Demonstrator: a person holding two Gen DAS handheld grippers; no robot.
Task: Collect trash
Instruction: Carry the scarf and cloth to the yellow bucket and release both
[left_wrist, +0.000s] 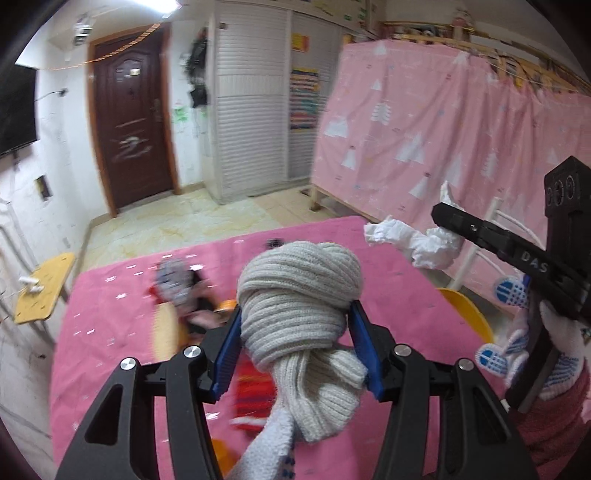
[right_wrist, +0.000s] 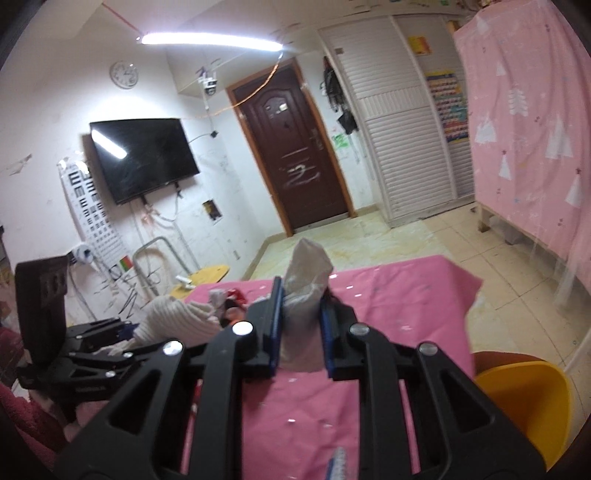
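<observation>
Clamping knotted grey knit sock (left_wrist: 295, 295) between left gripper (left_wrist: 293, 350) pads, frame centre; right gripper (right_wrist: 301, 332) pinching crumpled white tissue (right_wrist: 304, 291) above pink tablecloth (right_wrist: 406, 295).

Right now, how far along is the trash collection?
No bin or bagged trash shows. In hand: the left gripper clamps a knotted grey knit piece; the right gripper holds crumpled white paper. Left: clutter remains on the pink table.
</observation>
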